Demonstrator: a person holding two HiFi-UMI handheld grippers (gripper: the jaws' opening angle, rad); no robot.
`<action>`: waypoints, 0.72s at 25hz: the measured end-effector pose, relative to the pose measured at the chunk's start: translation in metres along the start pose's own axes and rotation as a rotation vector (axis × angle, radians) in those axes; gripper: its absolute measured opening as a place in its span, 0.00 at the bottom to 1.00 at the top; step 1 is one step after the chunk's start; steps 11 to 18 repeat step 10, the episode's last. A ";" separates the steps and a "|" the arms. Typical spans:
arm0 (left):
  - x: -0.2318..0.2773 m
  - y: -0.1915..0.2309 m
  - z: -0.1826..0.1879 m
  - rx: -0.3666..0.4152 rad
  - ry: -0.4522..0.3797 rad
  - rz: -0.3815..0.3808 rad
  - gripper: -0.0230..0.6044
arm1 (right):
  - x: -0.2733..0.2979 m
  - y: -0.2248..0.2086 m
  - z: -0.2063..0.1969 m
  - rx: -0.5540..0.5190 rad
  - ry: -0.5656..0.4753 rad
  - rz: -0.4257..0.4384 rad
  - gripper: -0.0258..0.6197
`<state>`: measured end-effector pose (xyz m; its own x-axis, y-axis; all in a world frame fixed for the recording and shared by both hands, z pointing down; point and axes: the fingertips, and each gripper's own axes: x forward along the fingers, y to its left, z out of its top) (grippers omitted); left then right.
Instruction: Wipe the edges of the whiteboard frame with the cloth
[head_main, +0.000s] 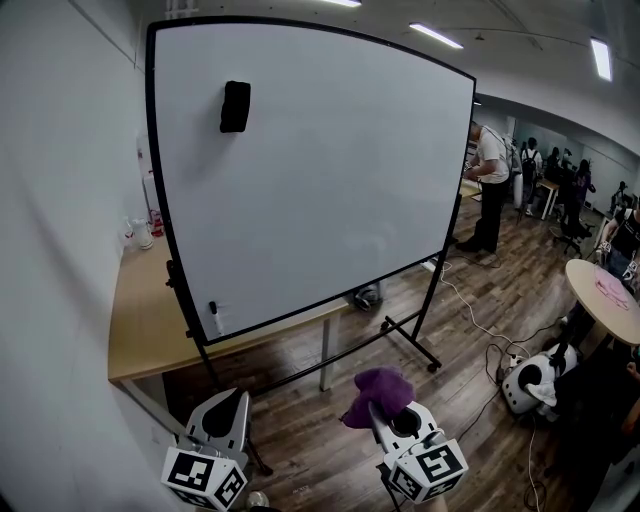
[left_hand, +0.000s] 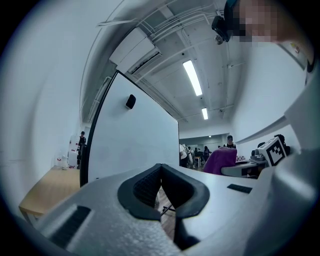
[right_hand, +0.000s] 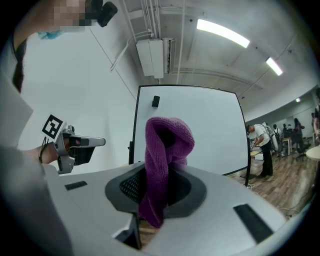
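A large whiteboard (head_main: 310, 170) with a black frame (head_main: 157, 170) stands on a wheeled stand in front of me. A black eraser (head_main: 235, 106) sticks to its upper left. My right gripper (head_main: 385, 412) is shut on a purple cloth (head_main: 377, 392), held low and well short of the board; in the right gripper view the cloth (right_hand: 162, 160) bulges up from between the jaws. My left gripper (head_main: 228, 408) is low at the left, shut with nothing in it (left_hand: 161, 187). Both grippers are apart from the frame.
A wooden table (head_main: 150, 320) stands behind the board against the left wall, with small bottles (head_main: 143, 232) on it. A marker (head_main: 215, 318) rests at the board's lower left. Cables and a white device (head_main: 530, 382) lie on the floor at right. People stand at the far right.
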<state>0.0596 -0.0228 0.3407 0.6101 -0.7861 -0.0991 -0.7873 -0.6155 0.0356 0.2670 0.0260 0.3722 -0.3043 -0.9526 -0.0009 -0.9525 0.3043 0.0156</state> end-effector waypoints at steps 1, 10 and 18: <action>0.000 -0.001 0.000 0.001 -0.002 -0.001 0.07 | -0.001 0.000 0.000 -0.001 0.000 -0.002 0.14; 0.003 -0.009 -0.002 0.011 0.003 -0.009 0.07 | -0.007 -0.006 -0.002 0.001 0.002 -0.016 0.15; 0.003 -0.009 -0.002 0.011 0.003 -0.009 0.07 | -0.007 -0.006 -0.002 0.001 0.002 -0.016 0.15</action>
